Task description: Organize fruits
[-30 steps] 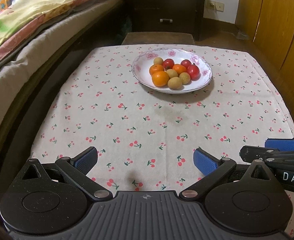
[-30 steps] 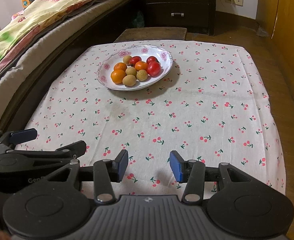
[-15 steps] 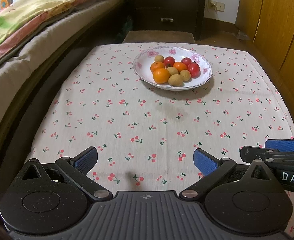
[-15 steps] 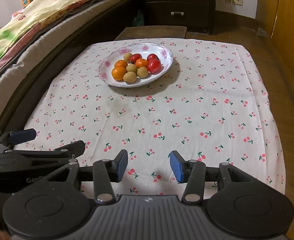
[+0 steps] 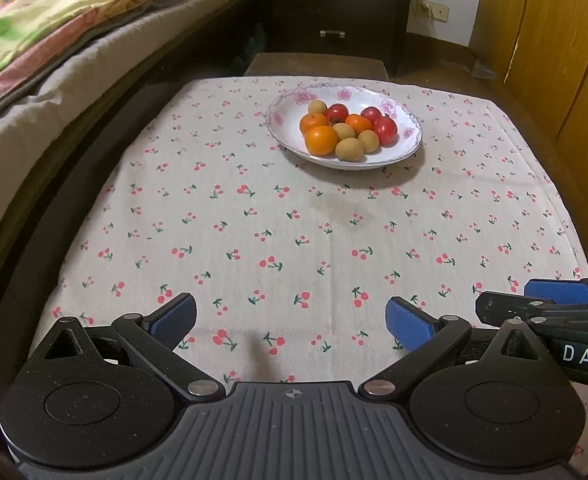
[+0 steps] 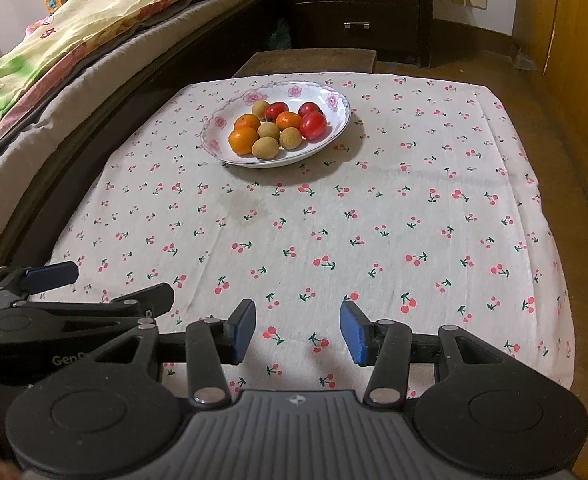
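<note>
A white flowered plate (image 5: 408,148) (image 6: 336,136) sits on the far part of the cherry-print tablecloth (image 5: 294,232) (image 6: 334,220). In it lie oranges (image 5: 321,140) (image 6: 243,141), red tomatoes (image 5: 386,130) (image 6: 313,126) and tan round fruits (image 5: 349,149) (image 6: 265,147). My left gripper (image 5: 292,320) hovers open and empty over the near edge. Beside it, my right gripper (image 6: 298,328) is open more narrowly, with nothing between its blue pads. Both are far short of the plate.
A bed with a colourful quilt (image 5: 74,12) (image 6: 94,24) runs along the left. A dark chest of drawers (image 5: 334,20) (image 6: 358,4) and a low stool (image 6: 306,60) stand behind the table. Wooden cupboard doors (image 5: 554,40) line the right.
The plate sits slightly higher in both views than a second ago. Both grippers have kept their opening.
</note>
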`<state>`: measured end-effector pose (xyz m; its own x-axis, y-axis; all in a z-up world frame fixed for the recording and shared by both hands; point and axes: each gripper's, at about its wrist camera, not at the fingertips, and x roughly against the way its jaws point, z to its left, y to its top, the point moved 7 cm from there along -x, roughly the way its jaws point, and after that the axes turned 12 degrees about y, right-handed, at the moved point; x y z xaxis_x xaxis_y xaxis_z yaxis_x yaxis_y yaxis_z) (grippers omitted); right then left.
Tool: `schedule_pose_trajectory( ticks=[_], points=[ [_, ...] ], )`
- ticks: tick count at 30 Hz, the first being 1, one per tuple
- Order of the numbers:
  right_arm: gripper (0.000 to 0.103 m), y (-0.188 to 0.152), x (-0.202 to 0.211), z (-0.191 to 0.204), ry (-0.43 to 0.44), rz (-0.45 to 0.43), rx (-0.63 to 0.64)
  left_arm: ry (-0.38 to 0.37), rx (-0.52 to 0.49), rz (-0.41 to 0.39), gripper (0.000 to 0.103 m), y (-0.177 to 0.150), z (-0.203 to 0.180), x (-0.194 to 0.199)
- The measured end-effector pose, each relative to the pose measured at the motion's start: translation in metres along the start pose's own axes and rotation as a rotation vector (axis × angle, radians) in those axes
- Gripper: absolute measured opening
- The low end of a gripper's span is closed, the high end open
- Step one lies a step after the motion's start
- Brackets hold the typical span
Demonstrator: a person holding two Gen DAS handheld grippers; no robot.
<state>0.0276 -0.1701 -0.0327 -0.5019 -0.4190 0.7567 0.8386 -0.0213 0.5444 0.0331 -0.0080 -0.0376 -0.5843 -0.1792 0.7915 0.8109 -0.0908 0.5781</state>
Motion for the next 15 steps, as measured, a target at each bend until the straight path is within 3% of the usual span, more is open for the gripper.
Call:
schedule_pose_trajectory(
  ticks=[15],
  points=[
    [0.048, -0.0055, -0.0022, -0.0021, -0.023, 0.015, -0.005, -0.005, 0.012, 0.011, 0.103, -0.0047, 0.0027, -0.0018]
  ],
)
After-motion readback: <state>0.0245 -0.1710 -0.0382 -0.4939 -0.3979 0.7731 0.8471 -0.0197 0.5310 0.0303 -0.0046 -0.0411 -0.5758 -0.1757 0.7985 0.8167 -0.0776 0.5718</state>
